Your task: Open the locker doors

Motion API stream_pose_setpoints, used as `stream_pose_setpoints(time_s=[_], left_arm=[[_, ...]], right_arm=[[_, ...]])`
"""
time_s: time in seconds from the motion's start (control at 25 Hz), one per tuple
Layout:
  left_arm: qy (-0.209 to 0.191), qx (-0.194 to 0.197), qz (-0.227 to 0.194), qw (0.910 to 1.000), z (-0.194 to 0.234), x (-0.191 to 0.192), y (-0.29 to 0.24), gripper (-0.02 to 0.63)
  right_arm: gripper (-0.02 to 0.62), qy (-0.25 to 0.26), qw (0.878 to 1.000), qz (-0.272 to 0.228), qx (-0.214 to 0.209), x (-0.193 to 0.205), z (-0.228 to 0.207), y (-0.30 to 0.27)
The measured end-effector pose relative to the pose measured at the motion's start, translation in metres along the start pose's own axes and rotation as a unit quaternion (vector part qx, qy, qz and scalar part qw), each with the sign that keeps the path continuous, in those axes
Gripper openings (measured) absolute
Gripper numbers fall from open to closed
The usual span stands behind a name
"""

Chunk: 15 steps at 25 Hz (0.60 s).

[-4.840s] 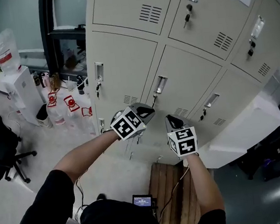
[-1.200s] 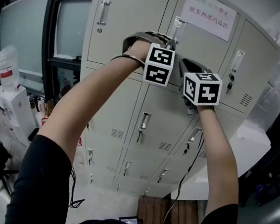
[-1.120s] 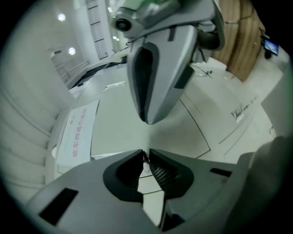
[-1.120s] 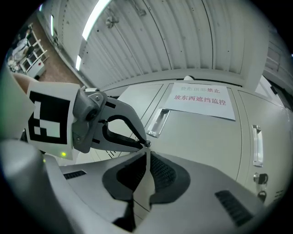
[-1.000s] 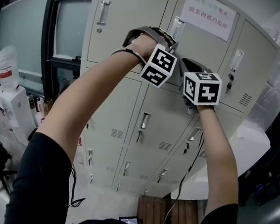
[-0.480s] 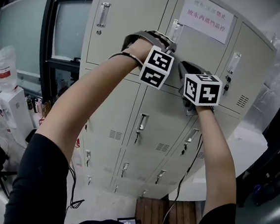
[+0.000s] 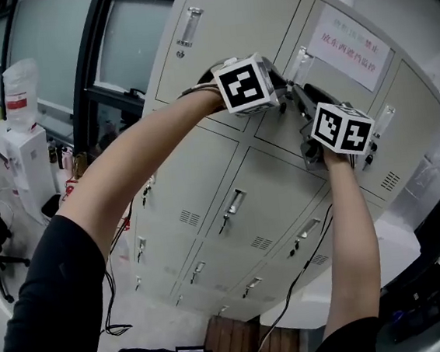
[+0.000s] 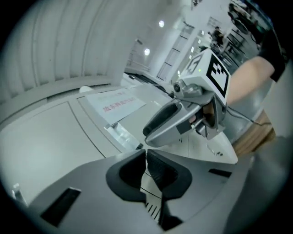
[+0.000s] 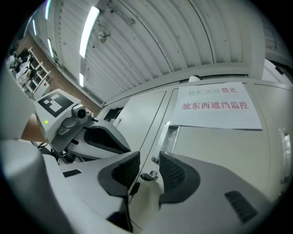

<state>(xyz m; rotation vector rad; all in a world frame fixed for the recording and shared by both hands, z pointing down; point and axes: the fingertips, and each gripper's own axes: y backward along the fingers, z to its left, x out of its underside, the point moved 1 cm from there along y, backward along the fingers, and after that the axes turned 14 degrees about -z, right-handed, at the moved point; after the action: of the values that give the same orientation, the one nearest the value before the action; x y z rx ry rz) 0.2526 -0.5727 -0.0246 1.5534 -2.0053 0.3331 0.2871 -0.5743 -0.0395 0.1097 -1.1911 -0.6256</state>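
Two grippers address the upper-right locker door (image 9: 219, 151). Left gripper (image 8: 145, 153) jaws have just closed, pressed together empty; right gripper (image 9: 145, 167) jaws stand spread about its key (image 9: 149, 175). Next, we pinch and turn the key.

Black sleeve (image 7: 54, 306), grey left gripper (image 8: 145, 155), right gripper (image 9: 149, 164), black-and-white cubes (image 7: 243, 85)

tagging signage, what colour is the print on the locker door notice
Notice: mostly red print on white, top line partly grey; clearest in right gripper view.
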Motion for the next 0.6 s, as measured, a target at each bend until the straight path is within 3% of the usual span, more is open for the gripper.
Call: stream_pose_setpoints(time_s=[0.12, 0.24, 0.44, 0.6], left_arm=[[0.088, -0.004, -0.007, 0.9961, 0.002, 0.01, 0.004, 0.02], [0.137, -0.009, -0.013, 0.9905, 0.005, 0.02, 0.006, 0.02], [0.155, -0.013, -0.016, 0.9876, 0.011, 0.034, 0.012, 0.02], [0.189, 0.002, -0.047, 0.9809, 0.014, 0.029, 0.013, 0.02]], right_arm=[[0.127, 0.003, 1.0, 0.011, 0.001, -0.005, 0.003, -0.021], [0.126, -0.005, 0.999, 0.026, 0.019, -0.007, -0.001, -0.036], [0.126, -0.022, 0.996, 0.052, 0.066, -0.004, -0.016, -0.05], [0.115, -0.045, 0.994, 0.053, 0.083, 0.001, -0.021, -0.056]])
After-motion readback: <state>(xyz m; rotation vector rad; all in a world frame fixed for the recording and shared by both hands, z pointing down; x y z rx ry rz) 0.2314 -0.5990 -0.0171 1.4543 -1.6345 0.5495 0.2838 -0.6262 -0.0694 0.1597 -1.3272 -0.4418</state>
